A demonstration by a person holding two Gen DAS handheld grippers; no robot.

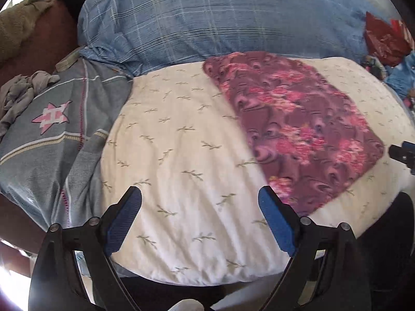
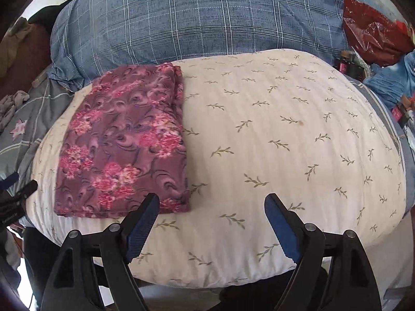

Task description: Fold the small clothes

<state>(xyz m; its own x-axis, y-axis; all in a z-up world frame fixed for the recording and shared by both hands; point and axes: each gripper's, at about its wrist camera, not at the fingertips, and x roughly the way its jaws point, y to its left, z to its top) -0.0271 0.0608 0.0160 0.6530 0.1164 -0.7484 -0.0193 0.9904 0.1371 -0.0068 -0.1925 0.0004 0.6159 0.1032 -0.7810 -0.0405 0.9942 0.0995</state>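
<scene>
A folded maroon cloth with pink flowers [image 1: 293,127] [image 2: 127,142] lies flat on a white pillow with a leaf print [image 1: 176,160] [image 2: 272,142]. In the left wrist view my left gripper [image 1: 199,197] hangs open above bare pillow, and the cloth lies to its right, past the right finger. My right gripper [image 2: 211,204] is open too, with nothing between its blue pads. Its left fingertip overlaps the cloth's near right corner in the picture. The tip of the right gripper [image 1: 402,151] shows at the right edge of the left wrist view.
A large blue checked pillow [image 1: 220,23] [image 2: 194,23] lies behind the white one. A grey-blue cover with a pink star [image 1: 52,115] and a crumpled grey garment [image 1: 18,96] are at the left. Red plastic bags [image 2: 371,28] and blue clutter lie at the right.
</scene>
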